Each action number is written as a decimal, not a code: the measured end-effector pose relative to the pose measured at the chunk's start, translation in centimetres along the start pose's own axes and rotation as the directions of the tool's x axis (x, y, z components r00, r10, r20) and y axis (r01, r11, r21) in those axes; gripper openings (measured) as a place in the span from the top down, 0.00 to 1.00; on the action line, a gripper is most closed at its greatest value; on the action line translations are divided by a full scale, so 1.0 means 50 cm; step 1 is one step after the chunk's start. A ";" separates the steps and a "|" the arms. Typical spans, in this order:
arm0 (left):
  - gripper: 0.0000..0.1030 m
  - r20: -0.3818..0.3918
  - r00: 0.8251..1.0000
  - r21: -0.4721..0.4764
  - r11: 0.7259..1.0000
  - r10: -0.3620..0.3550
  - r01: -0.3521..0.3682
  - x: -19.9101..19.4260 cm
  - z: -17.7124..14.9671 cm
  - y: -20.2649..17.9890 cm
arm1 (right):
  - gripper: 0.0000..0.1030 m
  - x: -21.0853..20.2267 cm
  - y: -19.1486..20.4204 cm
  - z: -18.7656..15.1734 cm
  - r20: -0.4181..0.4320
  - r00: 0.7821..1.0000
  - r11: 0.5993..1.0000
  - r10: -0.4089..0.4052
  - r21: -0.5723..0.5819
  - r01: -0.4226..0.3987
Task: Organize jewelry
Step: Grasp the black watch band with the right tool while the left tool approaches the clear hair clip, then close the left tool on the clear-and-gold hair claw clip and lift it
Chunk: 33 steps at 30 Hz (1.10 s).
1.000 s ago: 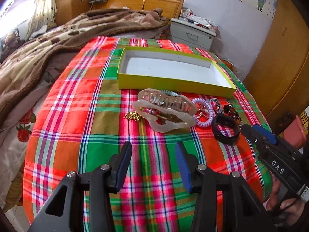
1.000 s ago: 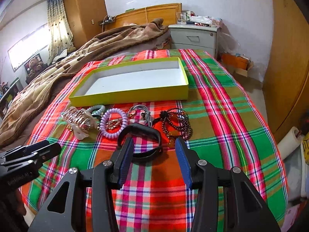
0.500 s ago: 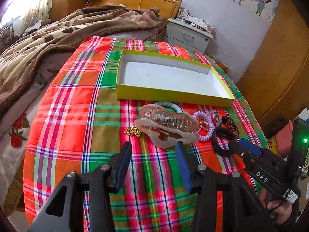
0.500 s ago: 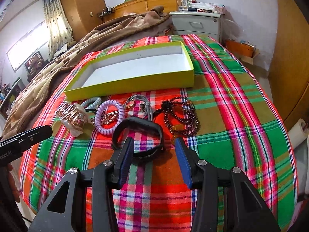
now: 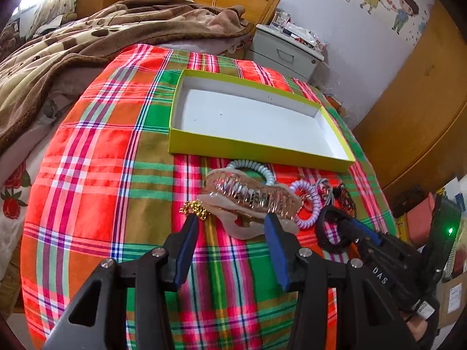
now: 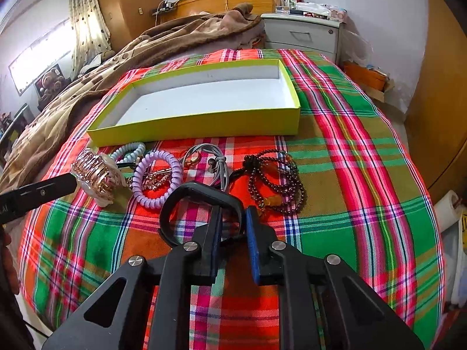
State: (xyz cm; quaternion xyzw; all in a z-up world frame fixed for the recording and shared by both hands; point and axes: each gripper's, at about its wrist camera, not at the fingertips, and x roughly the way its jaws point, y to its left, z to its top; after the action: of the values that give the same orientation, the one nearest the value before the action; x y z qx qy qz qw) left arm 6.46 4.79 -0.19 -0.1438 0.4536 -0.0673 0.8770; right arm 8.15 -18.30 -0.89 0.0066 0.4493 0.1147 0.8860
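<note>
Seen first from the left wrist, the left gripper (image 5: 230, 223) hangs with its jaws spread wide and nothing between them, their blue pads framing a translucent, pearly hair claw (image 5: 251, 201) whose gold-toned teeth catch the light. A small gold chain (image 5: 194, 209) lies bunched just beside the claw's near-left end. Behind the claw curls a pale blue spiral hair tie (image 5: 256, 167), and to its right a lilac spiral hair tie (image 5: 309, 204) of the same telephone-cord shape. Beyond them sits a shallow rectangular cardboard box (image 5: 248, 148), lime green outside and plain white inside. All of it rests on a plaid cloth (image 5: 96, 160) in red, green and orange. At the right edge the right gripper (image 5: 347, 226) reaches into a smooth black band (image 5: 324, 233).

From the right wrist, the right gripper (image 6: 233, 217) is closing: one finger stands inside the loop of the black band (image 6: 201, 191), the other outside, with the matte rubbery strap between the pads, though whether they already press it I cannot tell. Just past the band lie a grey elastic cord (image 6: 217, 160), a string of dark round beads (image 6: 277, 180), the lilac coil (image 6: 156, 179) and the claw (image 6: 96, 173), in a loose row before the box (image 6: 198, 124).
</note>
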 end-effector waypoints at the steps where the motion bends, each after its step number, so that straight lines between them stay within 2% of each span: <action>1: 0.53 -0.004 1.000 -0.001 1.000 -0.009 0.009 0.002 0.002 -0.001 | 0.84 -0.001 -0.001 0.000 0.002 1.000 1.000 0.002 0.000 -0.002; 7: 0.53 -0.018 0.999 -0.003 0.999 -0.045 0.045 0.009 0.007 -0.024 | 0.87 -0.011 -0.008 0.003 0.027 0.999 1.000 0.018 0.002 -0.018; 9: 0.53 -0.010 1.000 0.024 0.999 -0.028 0.028 0.011 0.007 -0.036 | 0.87 -0.015 -0.011 0.002 0.032 0.999 1.000 0.026 0.007 -0.026; 13: 0.52 0.036 0.996 0.133 0.988 0.076 -0.080 -0.003 0.015 -0.044 | 0.87 -0.027 -0.027 0.000 0.047 0.998 0.999 0.043 0.027 -0.045; 16: 0.51 0.007 0.997 0.201 0.976 0.083 -0.082 -0.003 0.026 -0.036 | 0.87 -0.031 -0.036 -0.001 0.053 0.997 0.998 0.048 0.043 -0.050; 17: 0.51 -0.005 0.998 0.198 0.979 0.059 -0.057 -0.004 0.028 -0.033 | 0.87 -0.032 -0.038 0.000 0.055 0.997 0.997 0.052 0.048 -0.054; 20: 0.51 -0.086 0.994 0.120 0.990 -0.063 0.073 0.011 0.029 -0.023 | 0.87 -0.032 -0.039 0.003 0.060 0.997 0.997 0.056 0.056 -0.059; 24: 0.51 -0.097 0.988 0.062 0.990 -0.120 0.126 0.030 0.023 -0.036 | 0.87 -0.034 -0.034 0.005 0.062 0.996 0.997 0.061 0.052 -0.064; 27: 0.51 -0.103 0.986 0.003 0.992 -0.127 0.128 0.045 0.027 -0.041 | 0.87 -0.035 -0.035 0.008 0.065 0.996 0.996 0.060 0.055 -0.064; 33: 0.51 -0.093 0.991 -0.105 0.991 -0.096 0.086 0.064 0.038 -0.033 | 0.87 -0.038 -0.042 0.006 0.072 0.996 0.996 0.056 0.066 -0.060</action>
State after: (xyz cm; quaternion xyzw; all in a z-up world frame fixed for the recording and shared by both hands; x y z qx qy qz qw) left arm 9.89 2.80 -1.11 -0.2049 0.4917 -0.0910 0.8414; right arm 7.74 -20.71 0.57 0.0537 0.4210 0.1248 0.8968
